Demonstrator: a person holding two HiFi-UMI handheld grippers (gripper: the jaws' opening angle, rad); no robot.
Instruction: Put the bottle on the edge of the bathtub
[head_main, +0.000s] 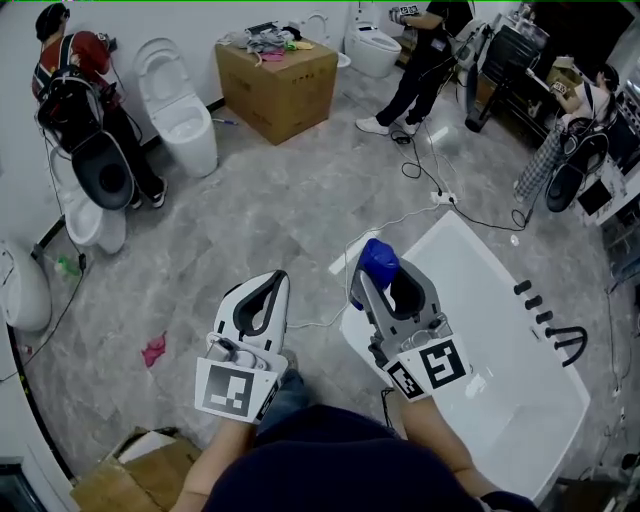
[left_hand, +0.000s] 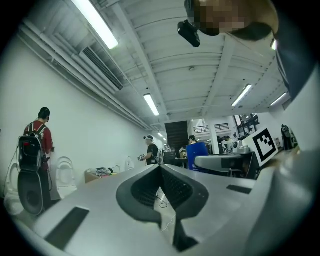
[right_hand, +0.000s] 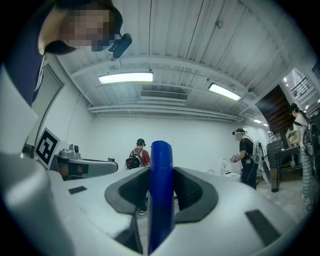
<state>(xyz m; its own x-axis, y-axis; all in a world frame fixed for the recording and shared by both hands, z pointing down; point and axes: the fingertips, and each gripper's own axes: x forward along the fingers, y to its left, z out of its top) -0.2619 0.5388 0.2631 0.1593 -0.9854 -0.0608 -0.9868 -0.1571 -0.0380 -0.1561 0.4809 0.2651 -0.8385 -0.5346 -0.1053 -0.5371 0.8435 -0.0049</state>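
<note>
- While the blue bottle (right_hand: 161, 190) stands upright between the pads of your right claw (head_main: 392, 284), which is clenched on its sides, it hangs in the air over the near rim of the bathtub (head_main: 436, 236) and rests on nothing yet.
- The pads hold a slim, smooth body, and its top rises clear above them. If you roll your wrist on the way down, the bottle will probably swivel in the grip and arrive tilted.
- That rim looks narrow and glossy. Set the base half over the lip and the bottle is likely to topple, either into the basin or out onto the floor (head_main: 250, 220).
- Letting go before the base is truly seated is the other risk, since even a short drop onto a hard, slick edge could make it bounce or skid.
- The black fittings (head_main: 535, 303) sit on the far rim, well apart from the bottle. Reaching that way adds the risk of knocking them, so the bare near edge seems safer.
- Your left claw (head_main: 262, 300) is closed with nothing in it, held over the floor beside the tub's corner. As it stands it cannot catch or steady anything.
- A thin cable (head_main: 400, 215) trails across the floor near the tub, so watch your feet as you lean in.
</note>
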